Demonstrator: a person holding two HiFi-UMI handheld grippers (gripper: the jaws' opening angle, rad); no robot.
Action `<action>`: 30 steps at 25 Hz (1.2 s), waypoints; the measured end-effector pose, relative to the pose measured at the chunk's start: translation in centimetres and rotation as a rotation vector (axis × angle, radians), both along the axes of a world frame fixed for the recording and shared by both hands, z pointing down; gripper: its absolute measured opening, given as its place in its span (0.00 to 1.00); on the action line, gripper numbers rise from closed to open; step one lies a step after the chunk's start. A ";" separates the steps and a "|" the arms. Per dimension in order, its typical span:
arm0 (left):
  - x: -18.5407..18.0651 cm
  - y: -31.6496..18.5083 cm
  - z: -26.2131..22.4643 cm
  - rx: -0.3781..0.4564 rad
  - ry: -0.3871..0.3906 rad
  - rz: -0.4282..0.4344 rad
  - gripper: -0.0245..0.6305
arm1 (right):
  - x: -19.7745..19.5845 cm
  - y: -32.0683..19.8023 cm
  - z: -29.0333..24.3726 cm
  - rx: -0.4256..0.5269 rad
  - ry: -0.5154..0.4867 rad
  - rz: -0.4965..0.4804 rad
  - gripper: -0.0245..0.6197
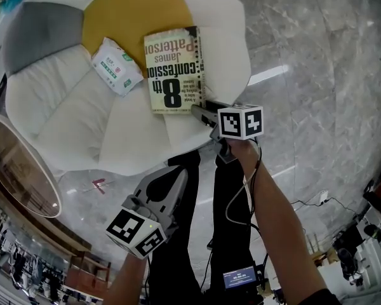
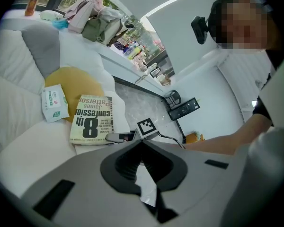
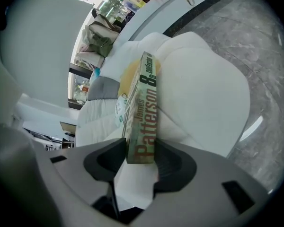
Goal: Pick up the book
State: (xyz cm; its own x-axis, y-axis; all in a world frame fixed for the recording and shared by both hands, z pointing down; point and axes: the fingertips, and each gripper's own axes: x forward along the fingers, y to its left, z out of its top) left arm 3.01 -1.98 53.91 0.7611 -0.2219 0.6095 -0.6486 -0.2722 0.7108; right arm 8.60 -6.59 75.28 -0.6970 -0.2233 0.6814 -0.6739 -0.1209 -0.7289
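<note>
Right gripper view shows only the spine and one narrow edge of the cream paperback book (image 3: 144,112); its cover is out of sight there. The right gripper (image 3: 141,155) has its jaws closed partway onto the book's near corner, one pad against each face.

In the head view the book (image 1: 173,70) lies flat, cover up, on the white petal-shaped cushioned seat (image 1: 70,107). The right gripper (image 1: 203,112) reaches it at the corner nearest the person, and its jaw tips are hard to separate from the book's dark edge. Left of the book, just beside it, lies a white and green tissue pack (image 1: 116,65). Beyond the book sits a round yellow cushion (image 1: 124,14), partly under it.

Right of the book the seat ends in a rounded rim, with open grey marble floor (image 1: 317,75) past it. The left gripper (image 1: 180,175) hangs well apart from the book, over the person's dark trousers. In the left gripper view its jaws (image 2: 142,143) meet at the tips, holding nothing.
</note>
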 end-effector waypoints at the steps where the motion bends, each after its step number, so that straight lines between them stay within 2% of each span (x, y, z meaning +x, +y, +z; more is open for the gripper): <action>1: 0.4 -0.3 -0.2 0.000 0.002 -0.001 0.06 | 0.3 -0.4 -0.3 -0.001 -0.010 0.003 0.35; 11: 1.3 1.0 -2.4 0.013 0.012 -0.034 0.06 | -0.3 1.7 -3.4 -0.028 -0.115 0.032 0.33; 22: 2.3 -0.6 -1.4 0.013 0.019 -0.073 0.06 | 0.0 2.1 -3.3 -0.087 -0.226 0.098 0.32; 30: 2.5 -0.6 -0.9 0.017 0.009 -0.113 0.06 | 0.2 1.3 -4.3 -0.085 -0.312 0.166 0.32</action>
